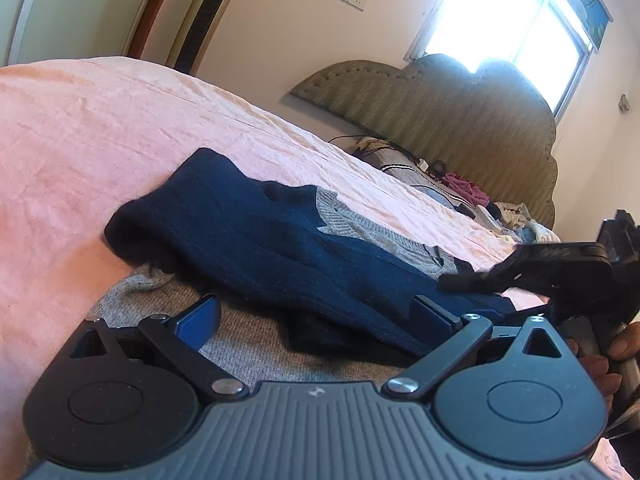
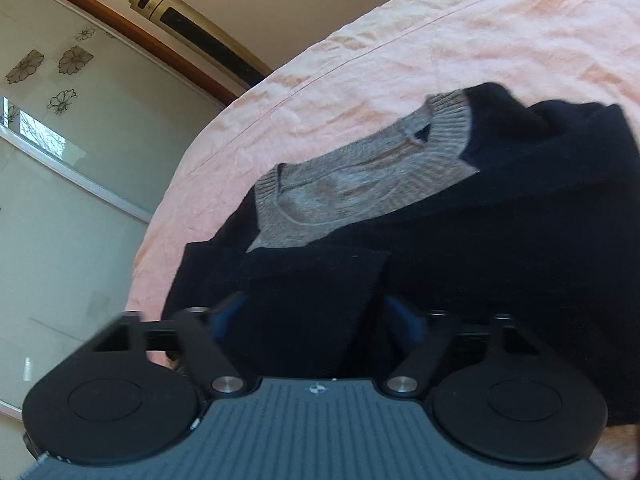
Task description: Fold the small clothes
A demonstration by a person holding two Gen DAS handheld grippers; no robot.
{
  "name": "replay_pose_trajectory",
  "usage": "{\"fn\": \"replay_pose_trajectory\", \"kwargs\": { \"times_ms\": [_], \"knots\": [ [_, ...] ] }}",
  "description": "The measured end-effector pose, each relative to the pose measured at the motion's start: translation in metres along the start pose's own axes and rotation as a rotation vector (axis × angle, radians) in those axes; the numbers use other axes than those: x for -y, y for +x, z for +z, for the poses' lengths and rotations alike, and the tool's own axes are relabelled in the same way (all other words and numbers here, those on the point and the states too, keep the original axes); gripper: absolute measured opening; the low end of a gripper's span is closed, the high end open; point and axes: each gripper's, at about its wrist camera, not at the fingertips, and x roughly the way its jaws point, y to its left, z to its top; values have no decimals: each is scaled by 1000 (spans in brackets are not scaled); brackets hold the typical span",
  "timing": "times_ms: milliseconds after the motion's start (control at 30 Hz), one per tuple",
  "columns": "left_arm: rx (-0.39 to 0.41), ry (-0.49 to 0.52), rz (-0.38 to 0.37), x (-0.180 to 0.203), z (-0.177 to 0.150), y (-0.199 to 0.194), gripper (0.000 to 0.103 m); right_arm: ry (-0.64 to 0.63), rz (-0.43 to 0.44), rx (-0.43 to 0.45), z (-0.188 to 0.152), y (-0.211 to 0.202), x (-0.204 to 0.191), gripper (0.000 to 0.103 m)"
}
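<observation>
A small sweater (image 1: 280, 232), navy with a grey body and collar, is laid on the pink bed (image 1: 100, 128). One navy sleeve (image 1: 192, 200) is seen already turned in across the grey body; in the right wrist view a second navy part (image 2: 312, 280) is folded over the chest below the collar (image 2: 448, 120). The fold is judged to be partly done: the sleeves appear brought in, while the body is not yet doubled over and the bundle is not yet squared. How much of the hem is left to fold cannot be told, as it is hidden under the grippers.

The left gripper (image 1: 316, 316) is held low over the grey knit, pointed shallowly downward along the garment. Its jaws are spread wide; cloth lies between and under them, but it is not pinched.

The right gripper (image 2: 316, 316) is angled more steeply down at the near edge of the sweater. Its jaws are partly drawn together with a navy flap between them; the frame is blurred there, so whether the pads actually press on the cloth cannot be told. In the left view it is seen at the right edge, held by a hand (image 1: 600, 360).
</observation>
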Motion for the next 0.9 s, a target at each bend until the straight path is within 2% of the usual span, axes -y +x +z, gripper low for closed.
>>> {"fn": "replay_pose_trajectory", "kwargs": {
  "times_ms": [67,133,200,233,300,367,533,667,800,867,900],
  "knots": [
    [1,-1,0,0,0,0,101,-71,-48,-6,-4,8,-11,37],
    [3,-4,-1,1,0,0,101,-116,-81,-5,-5,8,-17,26],
    [6,-7,-3,1,-1,-1,101,-152,-84,12,-1,0,-22,16],
    [6,-8,-4,1,-1,-1,101,-159,-58,28,2,-8,-24,14],
    [10,-10,-7,1,-1,-1,101,-161,-14,80,12,-31,-27,14],
    [13,-9,-8,1,-1,-2,101,-179,-6,121,23,-54,-26,14],
    [18,-12,-12,0,-2,-2,101,-148,-102,158,39,-94,14,14],
    [16,-11,-14,-1,-2,-2,101,-75,-174,141,35,-93,58,14],
    [47,-7,-6,0,0,-11,101,-39,-172,129,21,-79,76,14],
    [104,10,2,2,10,-24,101,-15,-149,139,18,-80,79,19],
    [137,9,-6,1,20,-30,101,-8,-137,150,18,-85,79,27]
  ]
}}
